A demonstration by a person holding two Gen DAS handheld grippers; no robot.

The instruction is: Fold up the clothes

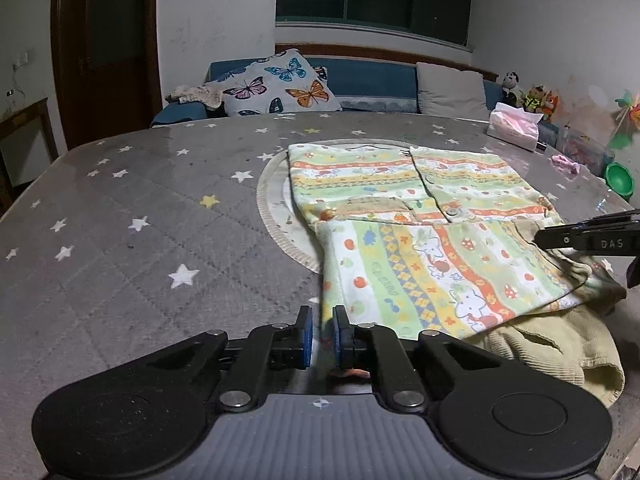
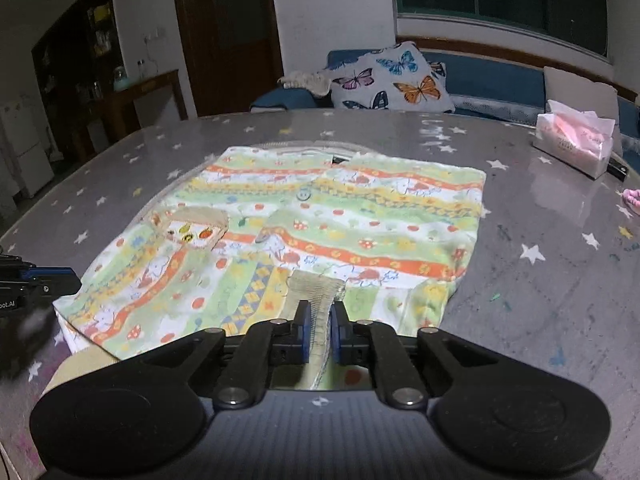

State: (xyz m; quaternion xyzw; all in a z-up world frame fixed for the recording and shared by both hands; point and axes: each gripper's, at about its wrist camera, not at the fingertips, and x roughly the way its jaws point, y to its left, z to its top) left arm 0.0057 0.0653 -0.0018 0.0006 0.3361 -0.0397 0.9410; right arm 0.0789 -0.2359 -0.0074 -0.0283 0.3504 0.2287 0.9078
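Nearest the lens, the right gripper [image 2: 320, 330] was clamped on a beige ribbed cuff [image 2: 316, 292], the cloth pinched between its blue pads. That cuff belonged to a small patterned shirt [image 2: 320, 224] lying across the grey star-printed table [image 2: 540, 216], partly over a round mat [image 1: 276, 216]. Its fabric ran in bands of pale green, yellow, orange and white, dotted with mushrooms, apples and little cartoon animals. A beige-edged chest pocket [image 2: 192, 228] and a pale button [image 2: 304, 193] showed on the front, which lay flat. The near part was folded over, with its olive-beige lining [image 1: 560, 344] rumpled at the table's near edge. The left gripper [image 1: 322, 338] sat at the shirt's near corner, jaws nearly together; whether cloth was pinched between its pads could not be told. Near the far right edge stood a tissue pack [image 2: 576, 142].
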